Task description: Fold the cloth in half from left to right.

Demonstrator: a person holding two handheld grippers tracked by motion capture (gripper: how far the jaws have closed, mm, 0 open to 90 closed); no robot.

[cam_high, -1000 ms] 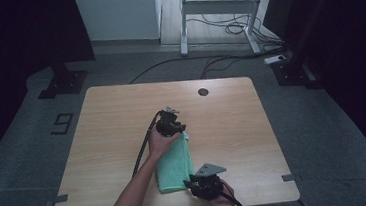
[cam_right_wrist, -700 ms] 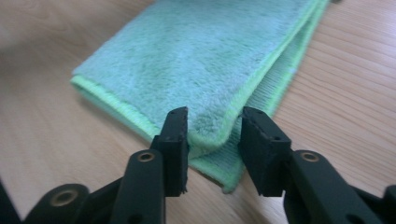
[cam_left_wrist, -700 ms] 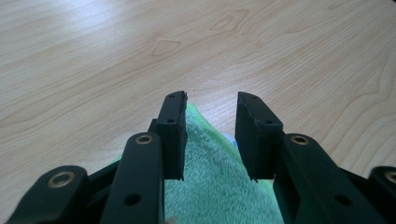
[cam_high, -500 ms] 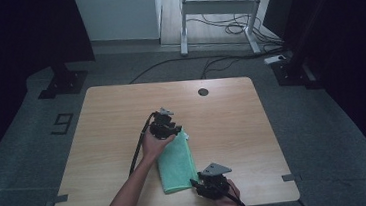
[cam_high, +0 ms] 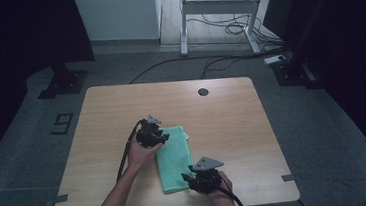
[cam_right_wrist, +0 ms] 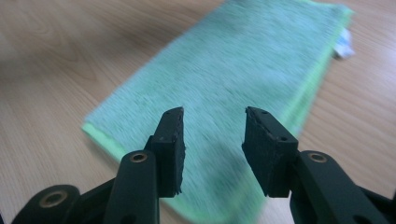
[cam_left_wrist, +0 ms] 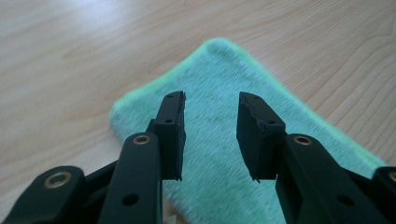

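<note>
A folded green cloth (cam_high: 173, 157) lies flat on the wooden table (cam_high: 222, 119), its long side running away from the person. My left gripper (cam_high: 160, 137) sits at the cloth's far left corner, jaws open and empty above the cloth (cam_left_wrist: 219, 140). My right gripper (cam_high: 187, 179) hovers at the cloth's near right corner, also open, with the cloth (cam_right_wrist: 233, 70) stretching ahead of it. A small white tag (cam_right_wrist: 344, 45) sticks out at the cloth's far edge.
A round dark grommet (cam_high: 202, 91) is set in the table near its far edge. Beyond the table stand a white desk frame (cam_high: 223, 14) with cables on the floor and black stand bases (cam_high: 64, 83).
My left gripper has drawn back to the left, off the cloth's far end. My right gripper has shifted slightly right at the near end. The cloth lies a little straighter.
</note>
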